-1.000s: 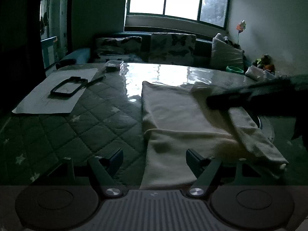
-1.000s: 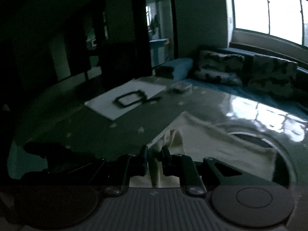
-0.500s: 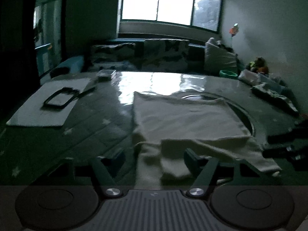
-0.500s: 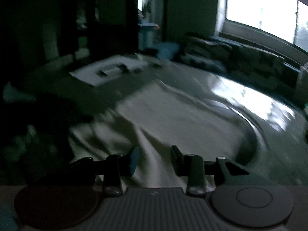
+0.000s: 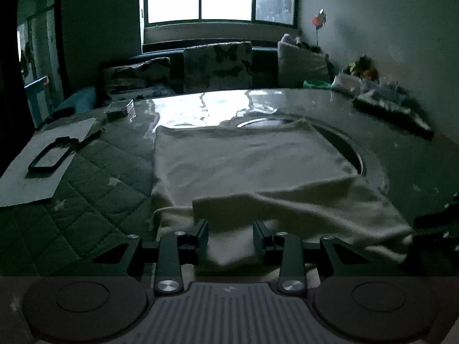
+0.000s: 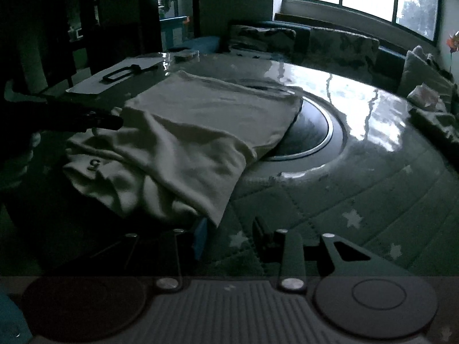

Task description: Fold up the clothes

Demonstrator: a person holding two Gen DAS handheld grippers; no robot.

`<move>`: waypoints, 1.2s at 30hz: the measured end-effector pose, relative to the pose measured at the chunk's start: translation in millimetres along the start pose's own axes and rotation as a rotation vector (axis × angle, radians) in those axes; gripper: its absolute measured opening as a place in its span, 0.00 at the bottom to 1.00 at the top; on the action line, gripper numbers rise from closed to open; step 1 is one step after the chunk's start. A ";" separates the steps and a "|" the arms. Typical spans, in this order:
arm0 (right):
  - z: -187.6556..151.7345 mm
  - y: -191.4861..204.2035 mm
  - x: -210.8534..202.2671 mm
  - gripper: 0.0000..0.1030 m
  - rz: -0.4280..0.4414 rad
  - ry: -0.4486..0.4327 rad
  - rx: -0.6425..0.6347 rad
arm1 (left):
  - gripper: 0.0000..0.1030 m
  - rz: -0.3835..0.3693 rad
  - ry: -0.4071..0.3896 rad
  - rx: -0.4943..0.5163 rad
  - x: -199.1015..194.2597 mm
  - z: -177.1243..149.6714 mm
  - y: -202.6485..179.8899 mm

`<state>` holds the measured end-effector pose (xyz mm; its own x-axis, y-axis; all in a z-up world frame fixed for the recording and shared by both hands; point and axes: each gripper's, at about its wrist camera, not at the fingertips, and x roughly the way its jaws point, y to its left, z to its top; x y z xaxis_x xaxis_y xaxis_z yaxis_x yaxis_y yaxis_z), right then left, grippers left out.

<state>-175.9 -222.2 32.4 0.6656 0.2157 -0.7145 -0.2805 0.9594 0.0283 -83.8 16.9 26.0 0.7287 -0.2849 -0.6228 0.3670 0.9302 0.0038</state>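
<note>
Cream cloth, the garment (image 5: 246, 169), lies on the quilted table (image 5: 94, 189) in the left wrist view, its near part doubled over itself; the left gripper (image 5: 231, 236) hangs spread over the near hem, holding nothing. From the right wrist, the right gripper (image 6: 229, 236) gapes empty beside the garment's corner (image 6: 213, 215). Folding looks partway done: the bunched near end wants tidying.

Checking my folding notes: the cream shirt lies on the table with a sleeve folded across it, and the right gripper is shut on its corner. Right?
Not quite. The right gripper is open, empty, just off the cream shirt's near corner, as the right wrist view shows. The rest holds: it lies on the table, sleeve folded across.
</note>
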 end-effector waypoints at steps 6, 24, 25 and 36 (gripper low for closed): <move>-2.6 3.1 1.9 0.07 0.012 -0.012 -0.009 | 0.36 0.012 0.022 0.009 4.0 -4.0 0.1; 15.2 -2.9 -23.0 0.05 0.006 -0.044 -0.030 | 0.38 0.009 0.007 0.037 -3.4 2.2 0.5; 22.6 -4.6 -22.2 0.05 0.011 -0.063 -0.024 | 0.38 0.006 -0.005 0.037 -5.8 5.1 0.4; 69.2 -1.3 62.8 0.06 0.047 -0.079 -0.036 | 0.38 0.023 0.045 0.028 28.6 8.3 14.5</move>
<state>-85.9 -197.3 35.9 0.7032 0.2757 -0.6554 -0.3366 0.9410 0.0347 -52.8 20.4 14.7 0.7105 -0.2525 -0.6569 0.3669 0.9294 0.0396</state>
